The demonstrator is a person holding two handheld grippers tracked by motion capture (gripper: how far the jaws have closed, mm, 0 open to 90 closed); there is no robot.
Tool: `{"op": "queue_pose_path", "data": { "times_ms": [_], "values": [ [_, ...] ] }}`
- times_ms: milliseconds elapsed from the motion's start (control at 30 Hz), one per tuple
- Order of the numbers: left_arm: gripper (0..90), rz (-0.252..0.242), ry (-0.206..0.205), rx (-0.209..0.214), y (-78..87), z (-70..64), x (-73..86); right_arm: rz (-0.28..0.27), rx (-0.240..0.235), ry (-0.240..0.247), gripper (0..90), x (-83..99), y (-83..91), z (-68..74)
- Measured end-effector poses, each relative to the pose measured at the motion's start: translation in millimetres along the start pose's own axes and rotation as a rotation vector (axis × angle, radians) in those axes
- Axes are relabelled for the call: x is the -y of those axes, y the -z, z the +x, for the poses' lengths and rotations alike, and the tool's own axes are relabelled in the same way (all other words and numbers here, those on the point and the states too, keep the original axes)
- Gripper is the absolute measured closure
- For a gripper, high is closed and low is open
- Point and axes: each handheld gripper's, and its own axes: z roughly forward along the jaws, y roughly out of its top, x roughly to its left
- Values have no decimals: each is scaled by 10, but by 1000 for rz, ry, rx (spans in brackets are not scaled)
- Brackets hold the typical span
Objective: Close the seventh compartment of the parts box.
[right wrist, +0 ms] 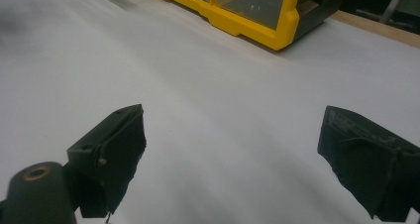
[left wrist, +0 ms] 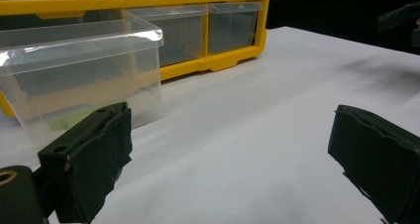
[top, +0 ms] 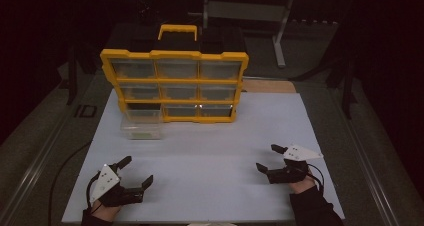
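The clear drawer [top: 142, 124] sits pulled out on the white desk [top: 210, 151], just in front of the yellow box [top: 175, 83], at its lower left slot. The left gripper [top: 135, 172] is near it, a bit nearer and to the left, jaws wide and empty. I think it should go in straight and slow, one jaw on each wall. The right gripper [top: 270, 158] waits far to the right, jaws wide too.

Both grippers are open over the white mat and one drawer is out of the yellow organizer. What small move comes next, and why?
Probably ease the left gripper forward toward the clear drawer. It stands pulled out on the mat before the yellow organizer, nearest that gripper, whose fingers are open and empty.
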Motion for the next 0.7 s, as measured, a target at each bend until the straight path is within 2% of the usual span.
{"op": "queue_pose_path", "data": {
  "times_ms": [267,400,500,567,700],
  "values": [
    [33,5,27,-6,34,-7,-121,-4,-10,-5,112,-12,4,-2],
    [33,14,28,-12,45,5,-202,-5,-10,-5,112,-15,9,-2],
    [31,27,22,-20,42,23,-273,-12,-11,-8,112,-21,23,-2],
    [18,32,4,-16,37,42,-310,-14,-7,-7,112,-27,32,-5],
    [18,65,-15,-27,20,87,-420,-19,-5,-13,112,-31,42,-7]
  ]
}}
